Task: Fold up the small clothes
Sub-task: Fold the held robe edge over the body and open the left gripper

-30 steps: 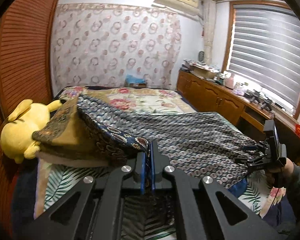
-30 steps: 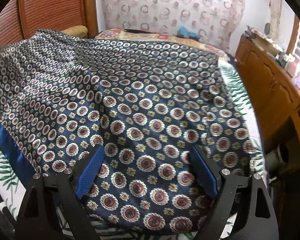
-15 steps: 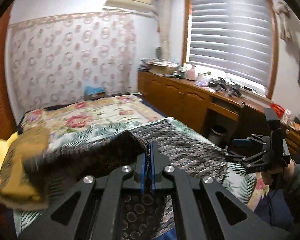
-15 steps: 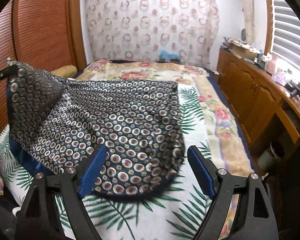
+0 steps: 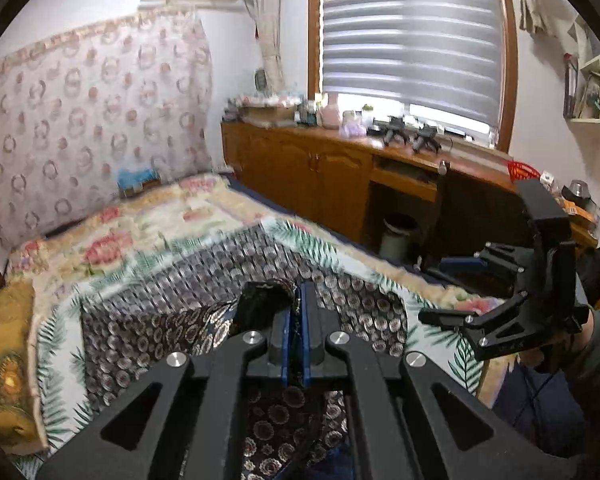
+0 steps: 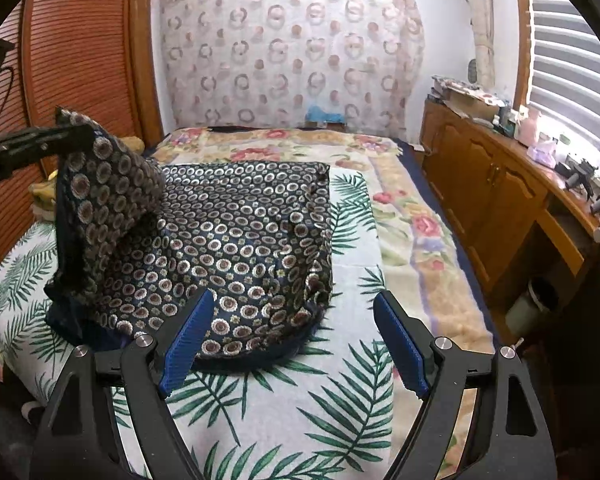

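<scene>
A dark blue garment [image 6: 236, 240] with a round medallion print lies on the bed, most of it flat. My left gripper [image 5: 296, 320] is shut on one corner of the garment [image 5: 180, 320]. In the right wrist view it [image 6: 66, 136] holds that corner raised at the left, so the cloth hangs in a peak. My right gripper [image 6: 292, 340] is open and empty, just in front of the garment's near edge. It also shows in the left wrist view [image 5: 452, 288], at the right, beside the bed.
The bed has a palm-leaf sheet [image 6: 284, 420] and a floral blanket [image 6: 412, 208]. A wooden cabinet [image 6: 496, 200] with clutter runs along the right wall, with a bin [image 6: 536, 304] below. A slatted wooden wall [image 6: 80, 60] and a yellow pillow [image 5: 4, 360] are at the left.
My right gripper has drawn back from over the garment to its near edge. My left gripper has swung right with its corner, and the spread cloth has settled into a smaller, doubled shape.
</scene>
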The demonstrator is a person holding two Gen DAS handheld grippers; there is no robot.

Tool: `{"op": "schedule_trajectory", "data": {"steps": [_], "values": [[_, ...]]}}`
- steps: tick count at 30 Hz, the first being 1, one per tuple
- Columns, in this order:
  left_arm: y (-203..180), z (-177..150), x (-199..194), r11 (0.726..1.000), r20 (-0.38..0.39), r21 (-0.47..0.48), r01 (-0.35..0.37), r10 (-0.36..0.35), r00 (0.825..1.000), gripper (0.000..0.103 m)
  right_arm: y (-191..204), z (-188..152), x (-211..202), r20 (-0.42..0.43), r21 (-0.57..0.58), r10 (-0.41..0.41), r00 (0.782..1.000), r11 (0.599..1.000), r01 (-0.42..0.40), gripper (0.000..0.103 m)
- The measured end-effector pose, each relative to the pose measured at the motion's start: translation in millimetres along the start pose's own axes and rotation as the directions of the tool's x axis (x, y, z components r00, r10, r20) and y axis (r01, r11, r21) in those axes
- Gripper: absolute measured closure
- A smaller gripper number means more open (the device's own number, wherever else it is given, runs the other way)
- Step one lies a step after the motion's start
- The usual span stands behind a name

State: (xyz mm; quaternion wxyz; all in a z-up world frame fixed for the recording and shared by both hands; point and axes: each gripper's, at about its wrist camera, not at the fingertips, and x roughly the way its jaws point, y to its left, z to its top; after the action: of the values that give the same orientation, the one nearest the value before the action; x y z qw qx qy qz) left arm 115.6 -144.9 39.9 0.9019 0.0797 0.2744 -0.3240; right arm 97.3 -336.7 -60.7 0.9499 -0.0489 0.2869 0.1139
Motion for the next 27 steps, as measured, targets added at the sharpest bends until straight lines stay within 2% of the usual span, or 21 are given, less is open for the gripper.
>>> {"op": "schedule_trajectory", "data": {"steps": [5, 7, 10, 14, 18, 27], "values": [[7.6, -4.2, 5.2, 0.999, -0.064, -0.049, -0.011, 0.008, 0.998, 0.094, -6.7, -3.8, 4.5, -0.016, 0.012, 0.007, 1.000, 1.000, -0.006, 0.019], [8.9, -5.8, -0.9, 0.998, -0.055, -0.053, -0.014, 0.011, 0.998, 0.080, -6.1, -3.7, 7.1, -0.021, 0.012, 0.010, 1.000, 1.000, -0.010, 0.019], [16.9, -10.2, -14.4, 0.997, -0.035, -0.070, -0.016, 0.014, 0.999, 0.067, -2.9, -2.9, 7.2, -0.023, 0.009, 0.015, 1.000, 1.000, -0.014, 0.019], [28.9, -19.3, -30.4, 0.996, -0.017, -0.079, -0.051, 0.050, 0.999, 0.061, 4.1, 2.7, 10.5, -0.020, -0.002, 0.025, 0.999, 1.000, -0.025, 0.019], [48.8, -36.6, -39.5, 0.989, -0.015, -0.121, -0.083, 0.081, 0.997, 0.050, 17.7, 11.6, 15.7, -0.020, -0.029, 0.051, 0.999, 0.998, -0.051, 0.019], [91.8, -87.3, -53.7, 0.959, -0.052, -0.206, -0.193, 0.187, 0.981, 0.049, 67.6, 19.9, 54.2, -0.096, -0.137, 0.126, 0.987, 0.981, -0.139, 0.019]]}}
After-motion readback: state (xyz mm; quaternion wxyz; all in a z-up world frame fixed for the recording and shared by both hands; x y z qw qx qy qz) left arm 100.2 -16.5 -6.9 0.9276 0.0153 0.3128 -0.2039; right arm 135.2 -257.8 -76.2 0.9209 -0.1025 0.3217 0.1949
